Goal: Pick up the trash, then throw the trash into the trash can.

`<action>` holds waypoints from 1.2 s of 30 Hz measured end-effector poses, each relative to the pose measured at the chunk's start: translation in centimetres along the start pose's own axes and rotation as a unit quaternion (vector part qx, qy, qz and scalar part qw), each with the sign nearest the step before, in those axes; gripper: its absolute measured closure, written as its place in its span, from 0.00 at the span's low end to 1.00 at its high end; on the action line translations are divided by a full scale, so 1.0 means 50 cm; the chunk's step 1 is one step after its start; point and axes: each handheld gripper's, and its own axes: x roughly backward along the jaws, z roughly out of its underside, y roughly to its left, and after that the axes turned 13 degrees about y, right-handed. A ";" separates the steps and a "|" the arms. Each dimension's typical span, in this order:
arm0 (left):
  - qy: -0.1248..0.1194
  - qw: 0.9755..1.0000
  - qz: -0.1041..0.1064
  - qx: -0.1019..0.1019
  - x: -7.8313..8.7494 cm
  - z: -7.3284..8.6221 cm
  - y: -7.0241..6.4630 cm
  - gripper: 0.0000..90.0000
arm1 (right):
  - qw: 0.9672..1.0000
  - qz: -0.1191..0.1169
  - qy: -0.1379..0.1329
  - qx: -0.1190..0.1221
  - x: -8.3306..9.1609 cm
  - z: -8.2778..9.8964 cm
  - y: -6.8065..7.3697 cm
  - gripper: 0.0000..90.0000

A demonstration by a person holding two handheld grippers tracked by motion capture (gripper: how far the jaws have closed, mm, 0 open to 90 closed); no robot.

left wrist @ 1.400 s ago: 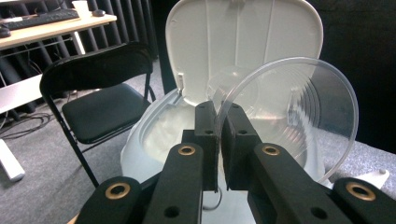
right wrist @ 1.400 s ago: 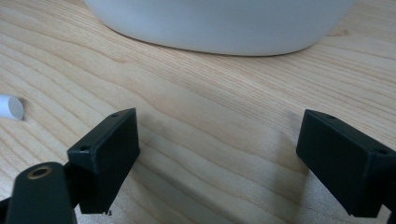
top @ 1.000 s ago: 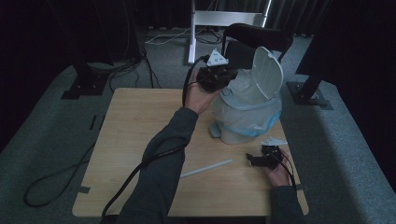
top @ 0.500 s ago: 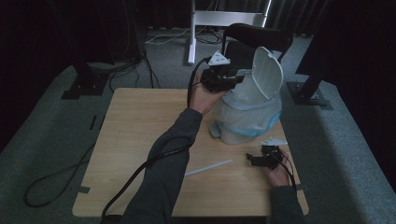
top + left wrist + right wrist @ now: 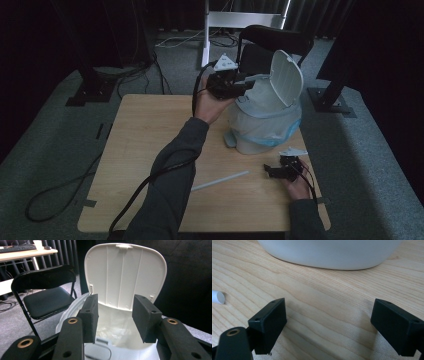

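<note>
White plastic swing-lid bin (image 5: 267, 122) with a translucent liner bag stands on the light wooden table (image 5: 150, 150), toward its far right. Its white ribbed lid (image 5: 125, 272) is tipped up and back, directly ahead of my left claw (image 5: 115, 316).

Left claw's jaws have just been opening. They now stand spread over the bin mouth with nothing between the pads; only the liner shows below them. A second ago this claw sat lower against the bin's rim; now it hovers just above the opening. I judge a drop into the bin just made, so this item is done.

Right claw (image 5: 328, 325) rests low on the table, jaws spread wide and empty, bin base just ahead. White paper straw (image 5: 220, 180) lies to its left, likely next.

Black folding chair (image 5: 42, 293) beyond the bin.
</note>
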 end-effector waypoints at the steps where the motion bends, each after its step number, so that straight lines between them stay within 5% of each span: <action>1: 0.001 1.000 0.002 -0.002 0.004 0.004 0.000 0.62 | 1.000 0.000 0.000 0.000 0.000 0.000 0.000 0.13; 19: 0.031 0.999 -0.022 -0.018 0.087 0.108 0.001 0.58 | 1.000 0.001 0.000 -0.001 0.000 0.000 0.000 0.13; 36: 0.055 0.998 -0.016 -0.028 0.098 0.168 -0.019 0.58 | 1.000 0.000 0.000 -0.001 0.000 0.001 0.001 0.13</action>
